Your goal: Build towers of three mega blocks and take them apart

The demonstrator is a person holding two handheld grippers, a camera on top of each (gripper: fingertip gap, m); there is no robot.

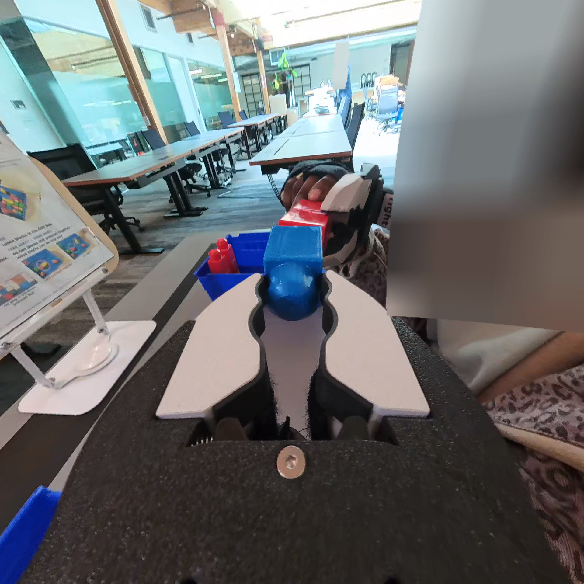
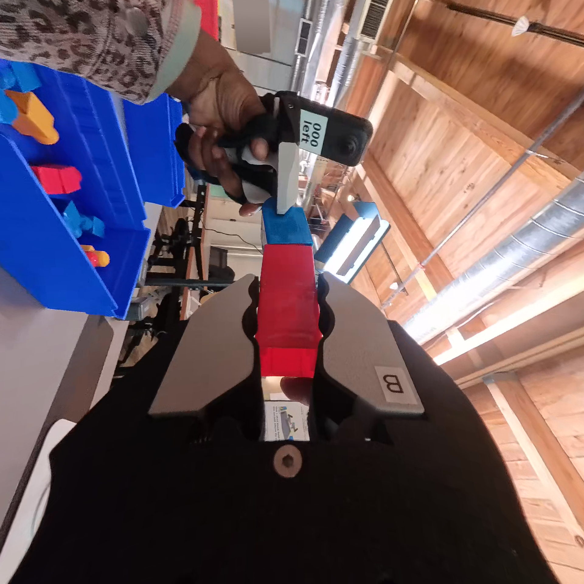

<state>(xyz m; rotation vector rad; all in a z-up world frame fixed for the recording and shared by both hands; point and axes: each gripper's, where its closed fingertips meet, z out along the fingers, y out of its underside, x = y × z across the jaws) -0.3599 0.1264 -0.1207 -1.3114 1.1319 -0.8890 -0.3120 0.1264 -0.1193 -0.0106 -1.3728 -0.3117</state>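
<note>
The left hand-held gripper (image 1: 292, 297) is closed on the stud of a blue block (image 1: 293, 252), and the right hand-held gripper (image 2: 287, 313) clamps a red block (image 2: 287, 303); the two blocks are mated end to end in mid-air between them. Only two blocks show joined, so the tower looks unfinished or partly dismantled; which cannot be told. Loose blocks wait in the blue bin (image 2: 94, 164) at ten o'clock in the right wrist view.
</note>
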